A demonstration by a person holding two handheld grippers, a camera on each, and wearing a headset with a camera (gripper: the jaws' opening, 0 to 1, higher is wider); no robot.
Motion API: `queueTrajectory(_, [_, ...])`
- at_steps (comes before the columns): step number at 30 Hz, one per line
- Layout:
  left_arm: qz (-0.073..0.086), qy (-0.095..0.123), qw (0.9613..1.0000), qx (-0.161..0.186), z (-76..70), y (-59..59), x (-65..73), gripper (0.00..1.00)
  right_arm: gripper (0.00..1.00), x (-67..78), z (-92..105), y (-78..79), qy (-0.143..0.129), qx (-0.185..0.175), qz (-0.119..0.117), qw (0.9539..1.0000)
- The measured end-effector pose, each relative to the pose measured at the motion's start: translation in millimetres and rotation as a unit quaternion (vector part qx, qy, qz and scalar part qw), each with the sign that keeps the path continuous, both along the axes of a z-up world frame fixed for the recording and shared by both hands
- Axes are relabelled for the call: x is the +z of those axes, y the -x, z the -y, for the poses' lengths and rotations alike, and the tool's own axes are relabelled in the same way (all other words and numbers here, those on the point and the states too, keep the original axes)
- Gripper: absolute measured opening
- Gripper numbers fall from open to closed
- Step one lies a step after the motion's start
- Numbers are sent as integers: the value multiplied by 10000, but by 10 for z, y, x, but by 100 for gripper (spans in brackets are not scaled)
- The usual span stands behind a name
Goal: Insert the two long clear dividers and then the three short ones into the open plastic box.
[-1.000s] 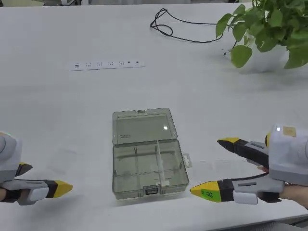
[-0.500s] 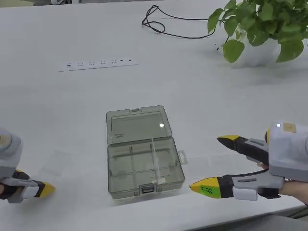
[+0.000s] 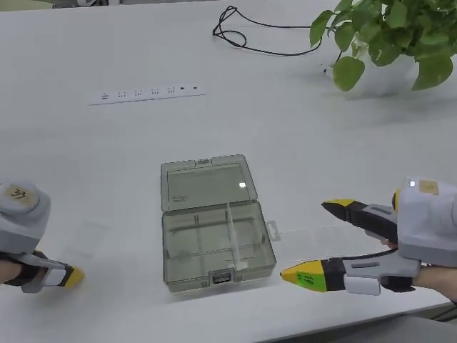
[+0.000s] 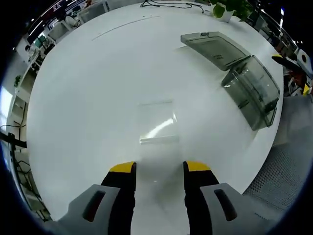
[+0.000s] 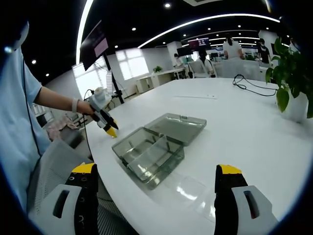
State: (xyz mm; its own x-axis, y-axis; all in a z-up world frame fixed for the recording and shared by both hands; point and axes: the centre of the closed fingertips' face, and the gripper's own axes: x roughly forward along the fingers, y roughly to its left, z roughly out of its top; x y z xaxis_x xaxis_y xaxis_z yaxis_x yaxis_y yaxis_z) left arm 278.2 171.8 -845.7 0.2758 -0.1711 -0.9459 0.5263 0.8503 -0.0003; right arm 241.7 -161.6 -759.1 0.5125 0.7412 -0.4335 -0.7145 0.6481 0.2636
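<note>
Box [image 3: 218, 243] of smoky see-through plastic is lying open near the front edge of the white table [image 3: 86, 164], with its lid [image 3: 207, 182] folded back flat behind it. One clear divider [image 3: 235, 239] is standing inside, running from the latch side toward the hinge. Just right of the box, more clear dividers [image 5: 190, 188] are lying flat on the table, too faint against the white for their number to be told. Another clear piece [image 4: 157, 122] is lying flat on the table well to the left of the box. The left gripper [image 4: 159, 167] is pointing at that piece from just short of it, its jaws parted and holding nothing. The right gripper [image 3: 318, 241] is pointing toward the box's right side with its jaws spread wide and gripping nothing, and the flat dividers are lying ahead of its tips. Farther back, a white power strip [image 3: 146, 93] is lying on the table, a black cable [image 3: 246, 36] is coiling near the far edge, and a potted plant [image 3: 393, 36] is standing at the right.
</note>
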Motion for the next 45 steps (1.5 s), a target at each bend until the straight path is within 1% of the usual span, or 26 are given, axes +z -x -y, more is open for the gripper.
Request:
queueTrajectory(3, [4,9,10000,17,12,0,2,32,100,-12,-21,10,-6,29,-20,10000])
queueTrajectory(9, [-31,22,9999,94,-1,-9,1,31,100,-22,-60,24,-43,59,-58,10000])
queueTrajectory(15, [-53,106,9997,208,-12,-22,7,30,100,-33,-69,34,-77,53,-111,9999])
queueTrajectory(17, [-55,97,9997,208,-14,-23,3,30,100,-47,-77,44,-63,66,-131,9999])
queueTrajectory(26, [4,152,9996,244,-10,-42,7,30,100,-60,-119,67,-92,100,-185,9997])
queueTrajectory(29, [66,242,9993,277,-4,-52,19,30,99,-71,-131,65,-65,117,-205,9997])
queueTrajectory(31, [81,258,9992,295,-13,-50,18,30,99,-68,-145,65,-78,123,-226,9996])
queueTrajectory(32, [125,284,9990,307,-18,-56,25,30,99,-70,-149,63,-67,131,-234,9996])
queueTrajectory(36, [189,370,9983,401,-40,-70,43,30,99,-61,-168,60,-95,145,-245,9995])
queueTrajectory(41, [323,534,9969,483,5,-72,131,30,98,-62,-177,49,-125,113,-289,9994])
queueTrajectory(44, [414,635,9961,453,64,-81,194,30,98,-65,-195,41,-169,88,-365,9992])
queueTrajectory(45, [470,691,9956,415,105,-87,233,30,98,-65,-199,36,-177,90,-361,9992])
